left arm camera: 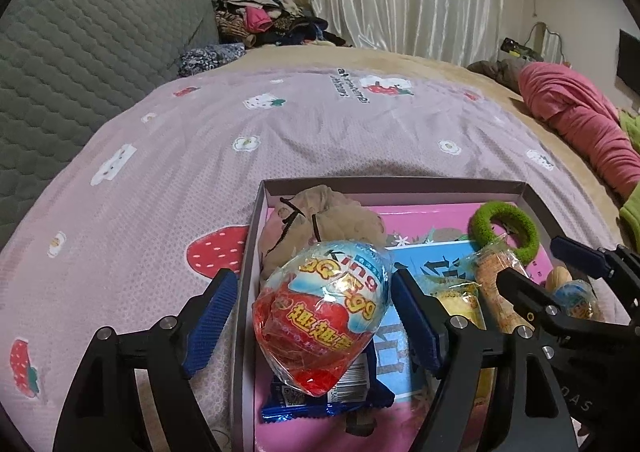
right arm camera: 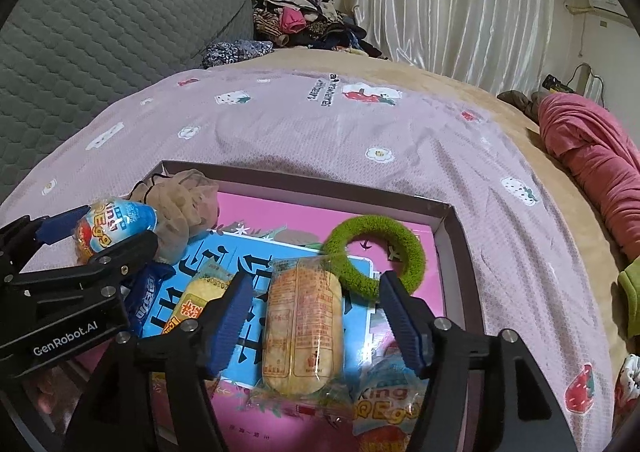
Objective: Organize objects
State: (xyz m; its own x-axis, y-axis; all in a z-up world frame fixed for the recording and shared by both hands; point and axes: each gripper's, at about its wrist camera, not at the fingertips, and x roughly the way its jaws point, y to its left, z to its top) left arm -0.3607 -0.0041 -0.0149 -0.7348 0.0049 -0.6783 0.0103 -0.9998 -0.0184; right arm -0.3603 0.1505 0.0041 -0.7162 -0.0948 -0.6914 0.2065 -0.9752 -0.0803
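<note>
1. The left gripper, fingers spread, straddles the foil egg at the box's near left; light, slippery, crushable, so grip its widest part.
2. The right gripper, also spread, brackets the wrapped cake; it looks soft, so squeeze its long sides gently.

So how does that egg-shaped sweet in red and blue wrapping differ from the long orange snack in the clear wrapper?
The egg-shaped sweet is rounded and opaquely wrapped in red and blue; the long orange snack is flat, oblong, visible through clear film. The egg rests on a blue packet, the snack on the blue book. Both lie in the box.
</note>
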